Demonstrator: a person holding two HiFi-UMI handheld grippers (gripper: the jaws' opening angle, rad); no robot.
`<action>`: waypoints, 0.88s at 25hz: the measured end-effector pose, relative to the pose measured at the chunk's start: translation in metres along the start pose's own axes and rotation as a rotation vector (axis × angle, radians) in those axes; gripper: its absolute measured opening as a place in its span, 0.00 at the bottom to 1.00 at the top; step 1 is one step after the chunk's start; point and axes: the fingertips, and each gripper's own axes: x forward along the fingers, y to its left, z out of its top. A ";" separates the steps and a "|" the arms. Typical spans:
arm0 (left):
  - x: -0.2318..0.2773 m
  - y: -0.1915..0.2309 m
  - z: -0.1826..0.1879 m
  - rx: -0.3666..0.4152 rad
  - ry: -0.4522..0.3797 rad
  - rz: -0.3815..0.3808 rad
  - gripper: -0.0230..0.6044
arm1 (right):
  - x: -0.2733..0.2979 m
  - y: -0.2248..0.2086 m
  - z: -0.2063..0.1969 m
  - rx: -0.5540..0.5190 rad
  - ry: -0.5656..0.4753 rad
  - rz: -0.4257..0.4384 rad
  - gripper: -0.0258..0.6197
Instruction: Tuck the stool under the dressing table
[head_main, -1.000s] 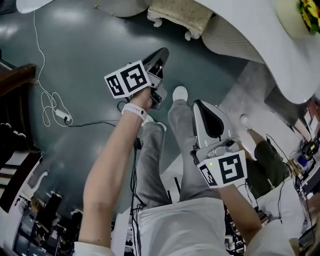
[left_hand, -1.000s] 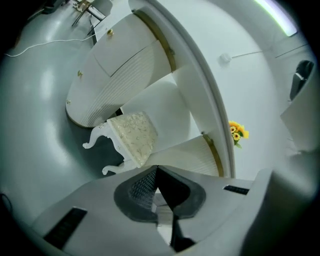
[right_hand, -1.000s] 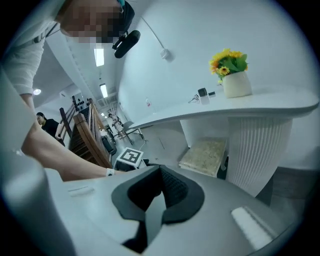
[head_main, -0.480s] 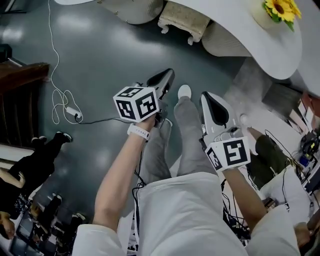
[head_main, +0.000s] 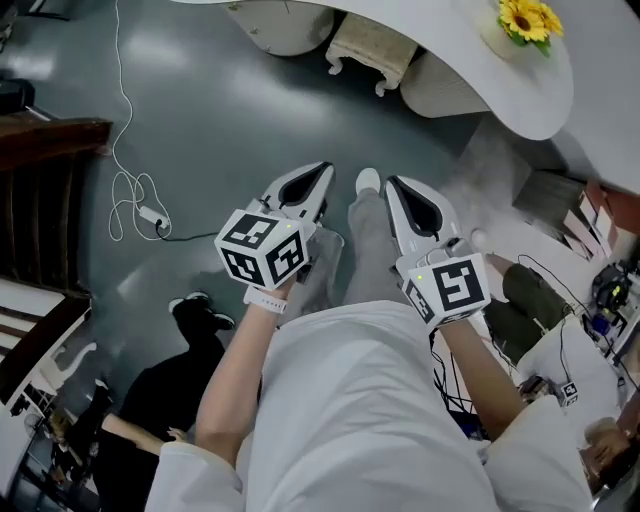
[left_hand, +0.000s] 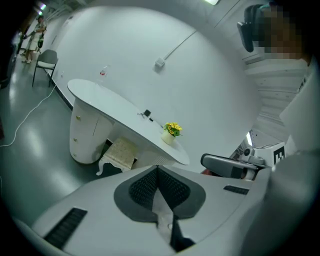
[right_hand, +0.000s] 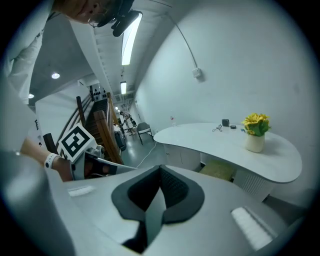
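Stool (head_main: 372, 48): parked in the gap under the table (head_main: 445, 50), between its two rounded bases. Front legs and a strip of cushion poke out past the edge in the head view.
Left gripper (head_main: 322, 172): clenched on nothing, well apart from the stool, aimed roughly its way.
Right gripper (head_main: 395, 185): same deal, jaws pressed together and empty, just beside the left one.
Just changed: both grippers up and pulled back toward the body compared with a second ago. More tabletop and the flowers (head_main: 522, 18) now showing in the head view. Stool looks no different against the table.
Meaning for the task: reads like the tucking is done and this is the back-off. Can't tell from here whether it could go in any deeper.
Floor (head_main: 200, 110): dark grey and glossy, with a white cable (head_main: 130, 190) looped off to the left, nowhere near the stool.
Room: curved white wall (left_hand: 200, 75) behind the table, wooden stairs (head_main: 50, 160) at the left edge, loose wires and gear at the right.
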 end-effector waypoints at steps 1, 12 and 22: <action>-0.013 -0.006 0.003 0.013 -0.005 0.002 0.05 | -0.004 0.008 0.006 -0.007 -0.005 0.011 0.06; -0.127 -0.048 0.048 0.110 -0.145 0.034 0.05 | -0.037 0.072 0.048 -0.108 -0.021 0.090 0.06; -0.210 -0.070 0.068 0.219 -0.245 0.086 0.05 | -0.052 0.125 0.097 -0.150 -0.121 0.176 0.06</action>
